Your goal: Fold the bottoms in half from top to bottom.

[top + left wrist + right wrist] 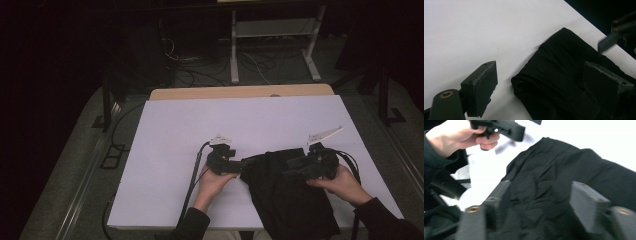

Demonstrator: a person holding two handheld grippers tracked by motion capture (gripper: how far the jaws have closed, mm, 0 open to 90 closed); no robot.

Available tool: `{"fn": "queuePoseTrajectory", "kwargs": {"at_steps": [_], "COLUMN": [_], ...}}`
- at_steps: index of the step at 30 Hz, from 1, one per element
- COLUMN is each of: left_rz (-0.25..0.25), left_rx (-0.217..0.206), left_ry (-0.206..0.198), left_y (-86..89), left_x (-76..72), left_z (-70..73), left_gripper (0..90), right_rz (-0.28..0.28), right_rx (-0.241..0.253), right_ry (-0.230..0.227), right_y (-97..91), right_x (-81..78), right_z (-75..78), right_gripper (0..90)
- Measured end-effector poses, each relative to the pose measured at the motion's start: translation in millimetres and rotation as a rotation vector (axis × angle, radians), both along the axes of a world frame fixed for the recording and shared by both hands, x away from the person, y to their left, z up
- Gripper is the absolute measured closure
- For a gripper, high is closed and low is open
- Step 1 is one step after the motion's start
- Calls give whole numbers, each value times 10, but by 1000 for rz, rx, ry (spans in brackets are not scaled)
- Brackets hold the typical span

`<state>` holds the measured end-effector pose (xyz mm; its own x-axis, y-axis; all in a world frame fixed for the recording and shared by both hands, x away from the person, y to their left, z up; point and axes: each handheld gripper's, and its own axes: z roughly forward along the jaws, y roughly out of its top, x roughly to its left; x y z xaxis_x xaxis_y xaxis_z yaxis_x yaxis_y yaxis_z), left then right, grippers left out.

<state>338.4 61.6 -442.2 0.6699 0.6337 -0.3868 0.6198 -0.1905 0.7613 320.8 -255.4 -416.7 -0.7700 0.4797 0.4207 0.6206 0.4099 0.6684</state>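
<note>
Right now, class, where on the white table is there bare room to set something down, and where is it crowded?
Free: the far half of the table, from its far edge to the grippers, and the near-left corner beside the left forearm. Crowded: the near-right part, where the black cloth lies with the left gripper at its left edge and the right gripper over it.

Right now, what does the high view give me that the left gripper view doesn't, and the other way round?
High view: the whole white table, both hands on the left gripper and right gripper, the floor cables and a metal stand beyond.
Left gripper view: its own fingers standing apart, one over bare table, one over the cloth, nothing pinched.
Both: the black cloth lying folded on the table's near right part.
</note>
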Motion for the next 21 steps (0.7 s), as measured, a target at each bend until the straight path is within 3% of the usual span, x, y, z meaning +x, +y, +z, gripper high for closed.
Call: {"fn": "queuePoseTrajectory", "kwargs": {"at_steps": [3, 8, 11, 16, 19, 21], "left_rz": [0, -1, 5, 0, -3, -10], "left_rx": [5, 12, 13, 19, 23, 28], "left_ry": [1, 8, 16, 28, 44, 57], "left_y": [1, -4, -4, -27, -54, -70], "left_x": [25, 62, 88, 130, 151, 163], "left_z": [-13, -40, -52, -79, -100, -114], "left_gripper": [123, 117, 117, 118, 133, 144], "right_rz": [-23, -64, -80, -114, -142, -161], "right_rx": [3, -13, -6, -39, -92, -79], "right_ry": [-6, -21, -22, -31, -43, -32], "right_y": [-52, -131, -187, -271, -307, -348], "right_x": [61, 155, 212, 325, 403, 457], "right_z": [7, 18, 4, -37, -63, -92], "right_gripper": [151, 57, 50, 41, 48, 67]}}
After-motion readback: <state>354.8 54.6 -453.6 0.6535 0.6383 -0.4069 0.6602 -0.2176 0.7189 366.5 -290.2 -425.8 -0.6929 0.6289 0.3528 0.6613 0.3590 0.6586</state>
